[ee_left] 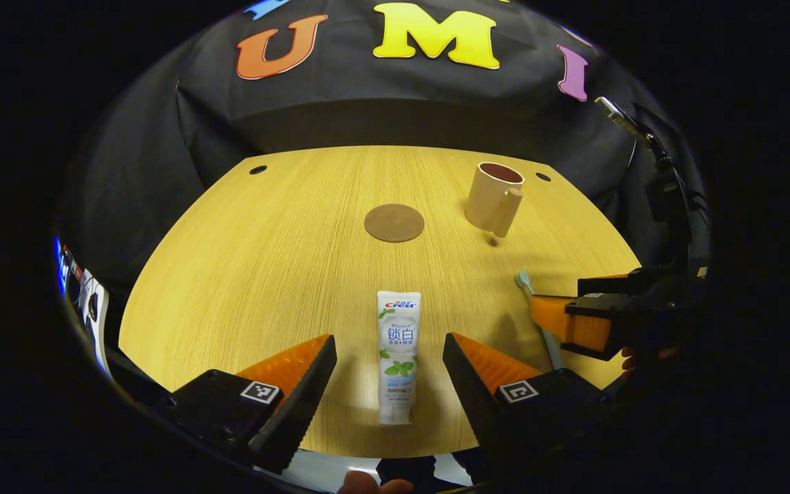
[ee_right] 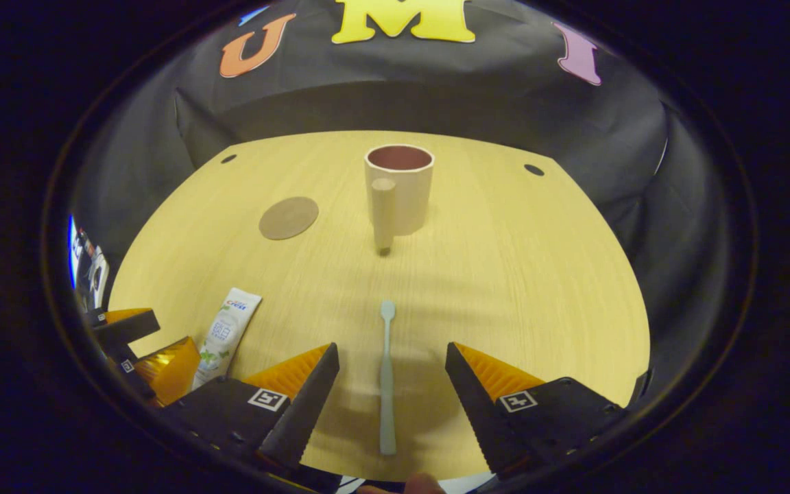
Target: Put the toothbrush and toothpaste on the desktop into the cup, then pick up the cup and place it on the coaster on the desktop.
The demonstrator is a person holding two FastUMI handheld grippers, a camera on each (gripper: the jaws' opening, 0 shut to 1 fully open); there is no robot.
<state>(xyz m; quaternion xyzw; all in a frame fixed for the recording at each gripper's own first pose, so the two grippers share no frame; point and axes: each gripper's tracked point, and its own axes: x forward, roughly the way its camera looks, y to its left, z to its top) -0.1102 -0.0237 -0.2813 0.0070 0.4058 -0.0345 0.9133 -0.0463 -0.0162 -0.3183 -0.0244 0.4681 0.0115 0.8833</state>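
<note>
In the left gripper view the left claw is spread at the bottom, with the toothpaste flat on the desk between its fingers, untouched; the coaster sits mid-frame and the cup upper right. In the right gripper view the right claw is spread around the toothbrush, which lies lengthwise at bottom centre, not gripped.

Wood-grain desktop, matt cup, glossy, seemingly plastic toothpaste.
</note>
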